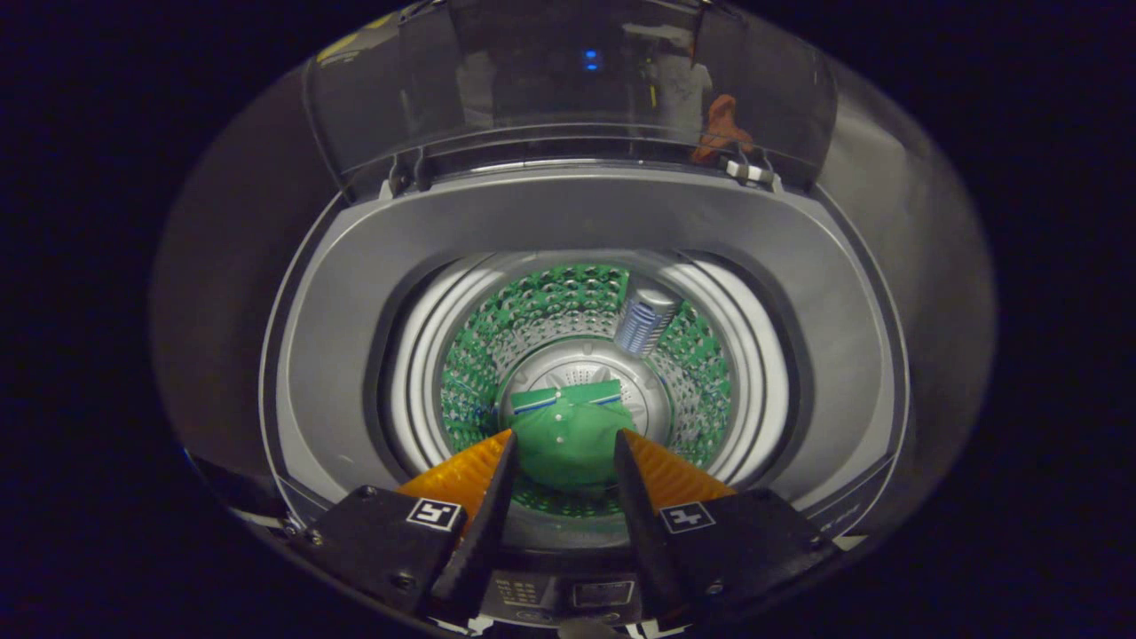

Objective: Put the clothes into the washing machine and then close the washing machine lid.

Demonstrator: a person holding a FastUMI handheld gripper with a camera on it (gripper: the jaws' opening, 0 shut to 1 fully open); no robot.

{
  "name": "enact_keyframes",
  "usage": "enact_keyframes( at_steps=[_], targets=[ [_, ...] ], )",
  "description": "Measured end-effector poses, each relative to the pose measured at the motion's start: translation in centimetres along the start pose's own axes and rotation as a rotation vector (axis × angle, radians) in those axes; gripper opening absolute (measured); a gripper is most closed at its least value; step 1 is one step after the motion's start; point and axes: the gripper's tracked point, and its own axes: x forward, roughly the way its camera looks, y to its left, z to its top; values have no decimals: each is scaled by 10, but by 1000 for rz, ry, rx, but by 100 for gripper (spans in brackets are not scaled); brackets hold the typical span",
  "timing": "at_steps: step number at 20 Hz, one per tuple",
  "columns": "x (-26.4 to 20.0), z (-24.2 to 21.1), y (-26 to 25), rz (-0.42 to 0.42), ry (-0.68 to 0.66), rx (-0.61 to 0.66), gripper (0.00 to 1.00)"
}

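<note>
You are holding gripper (564,453) spread, empty, above open top-loading grey washing machine (577,222); folded green polo shirt (568,435) lying below in drum, collar far; upright transparent lid (568,80) standing beyond, far side.

Lid (568,80) stood raised; drum mouth (586,266) was unobstructed. Green shirt (568,439) lay on drum floor beyond parted gripper (564,444) fingers.

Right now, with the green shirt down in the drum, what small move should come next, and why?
Probably lift the tongs up out of the opening and go toward the raised lid. The green shirt already lies at the bottom of the drum, seen between the open fingers, which appear not to press on it. The lid is up, so closing remains.
</note>
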Motion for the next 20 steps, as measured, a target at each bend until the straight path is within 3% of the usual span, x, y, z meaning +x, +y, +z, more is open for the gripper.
enact_keyframes(
  at_steps=[4,8,11,20],
  targets=[
    [-2,-4,-5,-3,-43,-63,74],
    [-9,-1,-13,-34,-87,-42,83],
    [-24,9,-13,-34,-133,-49,83],
    [-136,121,-6,18,-436,-86,83]
  ],
)
